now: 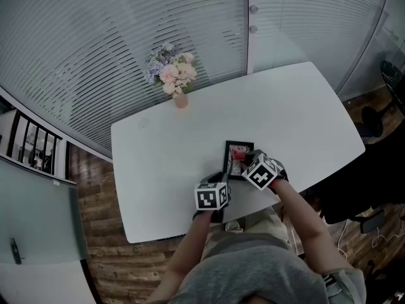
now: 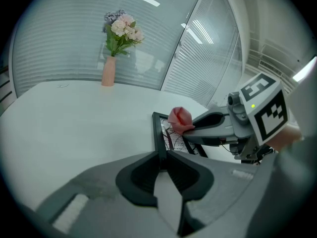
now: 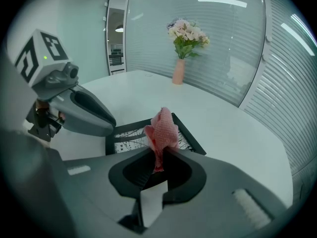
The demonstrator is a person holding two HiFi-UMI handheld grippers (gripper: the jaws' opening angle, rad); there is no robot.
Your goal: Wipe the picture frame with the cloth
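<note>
A black picture frame (image 1: 239,144) with a black-and-white print lies flat on the white table (image 1: 177,151) near its front edge. My left gripper (image 1: 221,179) is shut on the frame's near edge (image 2: 158,130), the black rim running in between its jaws (image 2: 162,157). My right gripper (image 1: 244,159) is shut on a bunched pink cloth (image 3: 161,130), which sticks up from its tips (image 3: 159,155) just over the frame's glass (image 3: 130,143). In the left gripper view the cloth (image 2: 179,118) hangs over the frame's far part.
A pink vase of flowers (image 1: 174,76) stands at the table's far edge by the blinds-covered glass wall. The table's front edge is right under my forearms. A dark chair (image 1: 373,122) sits off the right end on the wooden floor.
</note>
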